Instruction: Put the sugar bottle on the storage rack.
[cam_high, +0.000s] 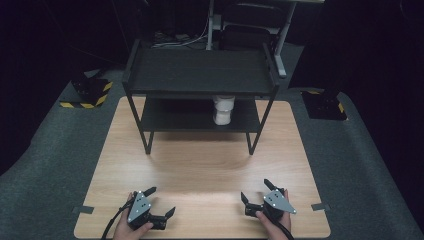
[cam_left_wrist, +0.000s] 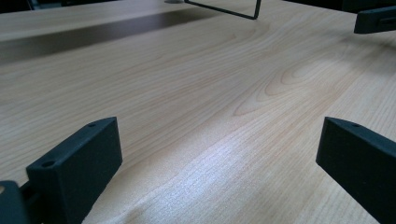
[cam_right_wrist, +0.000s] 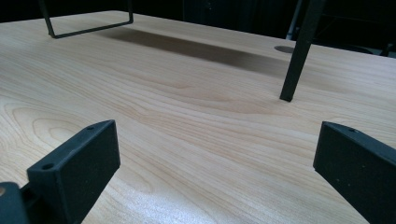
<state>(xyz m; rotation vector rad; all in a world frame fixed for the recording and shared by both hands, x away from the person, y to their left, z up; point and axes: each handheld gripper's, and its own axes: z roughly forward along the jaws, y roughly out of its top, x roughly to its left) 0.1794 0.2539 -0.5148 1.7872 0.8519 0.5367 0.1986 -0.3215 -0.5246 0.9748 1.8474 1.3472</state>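
Left gripper (cam_high: 161, 201) at about seven o'clock on the wooden surface (cam_high: 200, 170), near the front edge, held in a hand (cam_high: 131, 230) cut off by the bottom of the high view. Jaws wide apart, holding nothing; bare wood grain between them in the left gripper view (cam_left_wrist: 210, 154), with both jaws cropped at the lower corners. At one o'clock in that same view, a dark block, cut off by the frame and too partial to identify with certainty.

At twelve o'clock, well apart from both grippers, a black two-tier rack (cam_high: 200, 75) standing on thin legs. On its lower shelf, toward the right, a white jar (cam_high: 223, 111); top hidden behind the upper shelf's front edge, so lid and full height hard to make out. Contents not readable.

Right gripper (cam_high: 255, 191) at about five o'clock, near the front edge, in the other hand (cam_high: 274, 225), also cropped at the bottom. Jaws spread wide, gripping nothing, with open wood between them in the right gripper view (cam_right_wrist: 215, 154). Farther on in that view, one rack leg (cam_right_wrist: 299, 51) planted at one o'clock and a foot bar (cam_right_wrist: 88, 29) at eleven o'clock, upper parts cut off by the frame.

Beyond the surface, dark surroundings, mostly unreadable.
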